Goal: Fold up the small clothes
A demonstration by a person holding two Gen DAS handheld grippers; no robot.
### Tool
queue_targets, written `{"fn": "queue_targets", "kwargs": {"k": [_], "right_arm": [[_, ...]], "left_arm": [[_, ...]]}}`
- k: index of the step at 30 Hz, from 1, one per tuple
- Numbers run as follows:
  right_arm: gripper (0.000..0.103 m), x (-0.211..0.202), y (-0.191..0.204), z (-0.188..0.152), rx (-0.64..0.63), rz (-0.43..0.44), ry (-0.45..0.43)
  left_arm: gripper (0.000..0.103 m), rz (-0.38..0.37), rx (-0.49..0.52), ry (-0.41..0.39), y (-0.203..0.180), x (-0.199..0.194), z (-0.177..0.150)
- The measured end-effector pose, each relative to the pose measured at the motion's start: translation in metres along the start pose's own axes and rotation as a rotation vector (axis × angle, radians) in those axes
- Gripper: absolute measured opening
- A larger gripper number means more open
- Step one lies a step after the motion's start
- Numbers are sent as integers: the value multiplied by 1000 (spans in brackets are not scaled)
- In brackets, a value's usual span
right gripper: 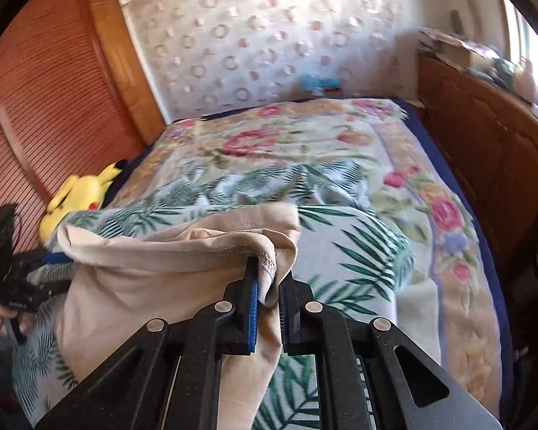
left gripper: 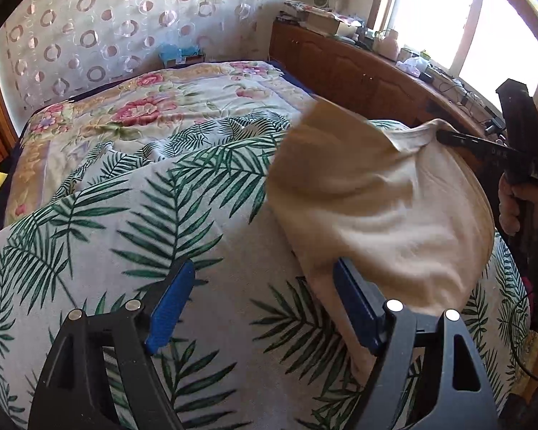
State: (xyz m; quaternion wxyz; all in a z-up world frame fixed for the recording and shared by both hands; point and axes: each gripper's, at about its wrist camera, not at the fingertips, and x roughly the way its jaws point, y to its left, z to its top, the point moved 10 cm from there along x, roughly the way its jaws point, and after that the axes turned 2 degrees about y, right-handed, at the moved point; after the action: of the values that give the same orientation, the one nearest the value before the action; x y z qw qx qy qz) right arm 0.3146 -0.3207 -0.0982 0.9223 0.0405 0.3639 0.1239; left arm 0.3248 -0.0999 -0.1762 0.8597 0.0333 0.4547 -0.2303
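Our right gripper (right gripper: 269, 286) pinches the beige cotton garment (right gripper: 168, 279) above the palm-leaf printed bedspread (left gripper: 132, 236); our left gripper (left gripper: 265, 279), beside the garment, gapes empty.

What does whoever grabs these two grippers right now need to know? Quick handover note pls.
Right gripper: shut on a hemmed edge of the beige garment, holding it lifted off the bed.
Left gripper: open, holding nothing; its right finger lies against the garment's lower edge, low over the palm-leaf cover.
Garment: hanging from the right grip, its lower part draped on the palm-leaf cover, bunched, no neat fold visible.
Done: one edge picked up.
Left: probably take a second edge with the left gripper, spread the garment flat, fold it, set it down.
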Motion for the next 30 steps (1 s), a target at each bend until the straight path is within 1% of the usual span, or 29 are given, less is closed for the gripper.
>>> {"fn": "queue_targets", "kwargs": {"k": [2, 4, 7, 8, 10, 12, 13, 16, 18, 20, 21, 22, 25, 26, 27, 28, 29, 30], "right_arm": [[17, -3, -7, 2, 3, -58, 0], [39, -8, -6, 6, 17, -69, -5], [49, -22, 1, 6, 10, -60, -16], [50, -26, 6, 4, 0, -51, -8], [62, -29, 16, -5, -11, -16, 14], [69, -30, 24, -17, -18, 14, 40], [71, -29, 30, -22, -18, 28, 55], [72, -22, 34, -33, -12, 46, 99], [72, -8, 26, -36, -5, 23, 138], [72, 1, 22, -41, 19, 31, 166], [73, -1, 22, -33, 20, 28, 152], [73, -1, 22, -32, 18, 22, 153], [72, 0, 28, -31, -8, 41, 153], [70, 1, 33, -30, -49, 46, 152], [65, 4, 41, -31, -84, 36, 150], [60, 4, 42, -30, -102, 34, 149], [57, 4, 43, -30, -100, 42, 152], [48, 5, 42, -32, -101, 55, 155]], "left_arm": [[80, 11, 12, -3, -2, 4, 7], [80, 7, 21, -15, -5, 6, 17], [80, -7, 11, -20, -6, 10, 26], [80, -14, 2, -19, -6, 12, 27], [80, -20, -10, -10, -5, 15, 27], [80, -31, -28, -1, -4, 19, 27], [80, -39, -37, 1, -5, 20, 26], [80, -68, -60, 1, -6, 23, 26], [80, -91, -71, 7, -8, 26, 25], [74, -97, -66, 1, -11, 26, 27], [71, -101, -61, 2, -13, 27, 27], [68, -102, -58, 2, -15, 28, 28], [59, -112, -45, -2, -21, 31, 30], [57, -117, -42, -1, -24, 31, 30], [51, -126, -39, 2, -26, 32, 31], [47, -133, -37, 2, -28, 32, 31], [44, -133, -33, 0, -29, 33, 31], [37, -137, -27, -1, -30, 33, 32]]}}
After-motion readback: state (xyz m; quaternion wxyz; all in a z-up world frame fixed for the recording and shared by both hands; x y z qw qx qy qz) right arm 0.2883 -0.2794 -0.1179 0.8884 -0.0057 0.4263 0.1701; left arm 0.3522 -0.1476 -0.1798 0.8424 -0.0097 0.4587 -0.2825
